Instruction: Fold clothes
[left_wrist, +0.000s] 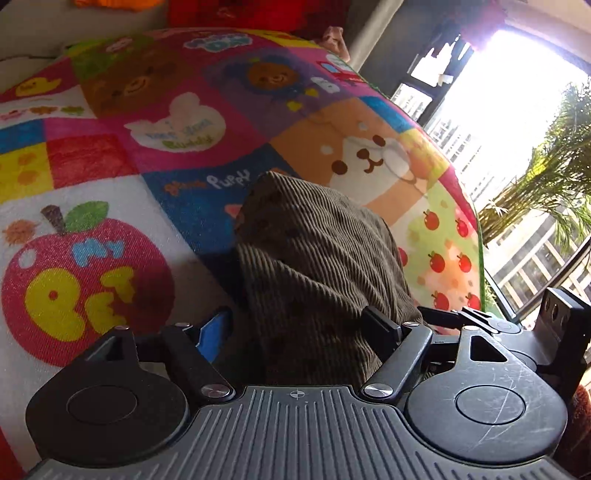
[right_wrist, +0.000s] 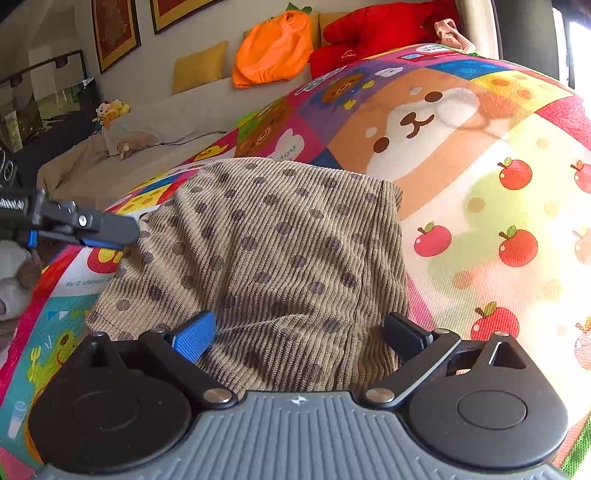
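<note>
The brown corduroy garment (right_wrist: 273, 258) with dark dots lies on the colourful play mat (right_wrist: 498, 206), in the lower middle of the right wrist view, partly folded and a little rumpled. I judge it light and soft, with a ribbed surface that is not slippery, so it will bend and sag wherever it is not supported. It is not fragile. A good place to take it is a corner or the stitched hem at the lower left of the cloth, because a pinch in the middle would only lift a bump.

The right claw (right_wrist: 299, 339) stands wide over the near edge of the garment, and its blue pad and black pad do not press on the cloth. The left claw (left_wrist: 295, 328) is also rather wide, with cloth lying between its fingers, but the pads seem not to squeeze it.

The right wrist view shows the whole spread of the garment, and also the left claw coming in from the middle left, with its tip at the cloth's left edge. It shows a sofa with an orange cloth (right_wrist: 273, 48) at the top. The left wrist view shows only a narrow bunched part of the garment (left_wrist: 317, 266), but it alone shows the bright window (left_wrist: 517, 103) and the plant at the right
</note>
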